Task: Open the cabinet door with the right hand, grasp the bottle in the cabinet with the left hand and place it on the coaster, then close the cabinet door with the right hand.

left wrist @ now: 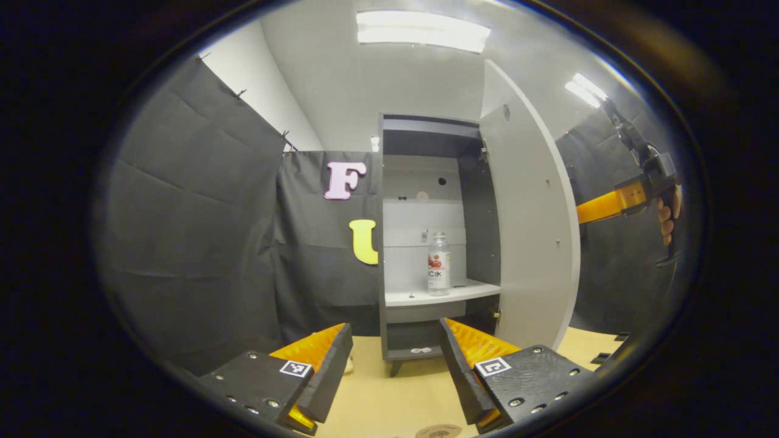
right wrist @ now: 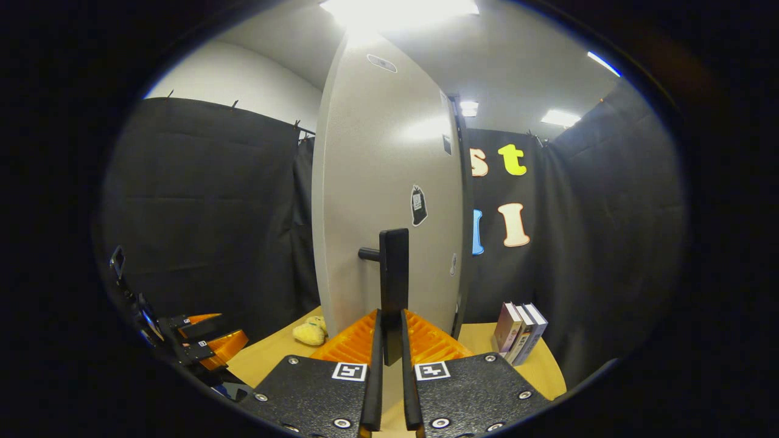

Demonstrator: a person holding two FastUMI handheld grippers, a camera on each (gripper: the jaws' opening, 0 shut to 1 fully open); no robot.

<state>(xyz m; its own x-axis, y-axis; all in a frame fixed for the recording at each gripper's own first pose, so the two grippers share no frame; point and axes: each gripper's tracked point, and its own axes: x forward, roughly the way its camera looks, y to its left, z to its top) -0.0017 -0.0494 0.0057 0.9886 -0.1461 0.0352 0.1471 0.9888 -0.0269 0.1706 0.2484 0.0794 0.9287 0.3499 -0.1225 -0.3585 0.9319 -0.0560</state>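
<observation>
The cabinet (left wrist: pixel 426 182) stands ahead with its door (left wrist: pixel 529 231) swung wide to the right. On its white shelf a clear bottle (left wrist: pixel 438 264) with a red and white label stands upright. My left gripper (left wrist: pixel 395 365) is open, low over the table and well short of the bottle. A round coaster (left wrist: pixel 438 431) peeks in at the bottom edge between the fingers. In the right gripper view the door (right wrist: pixel 389 182) fills the middle, and my right gripper (right wrist: pixel 389 340) is shut on its black bar handle (right wrist: pixel 394 267). A hand (left wrist: pixel 666 216) holds the right gripper (left wrist: pixel 608 205) beyond the door's edge.
Three books (right wrist: pixel 520 340) stand on the tan table (right wrist: pixel 274 359) right of the door. A small yellow plush toy (right wrist: pixel 310 331) lies left of the door's foot. The left gripper (right wrist: pixel 201 344) shows at the lower left. Black cloth walls close in the booth.
</observation>
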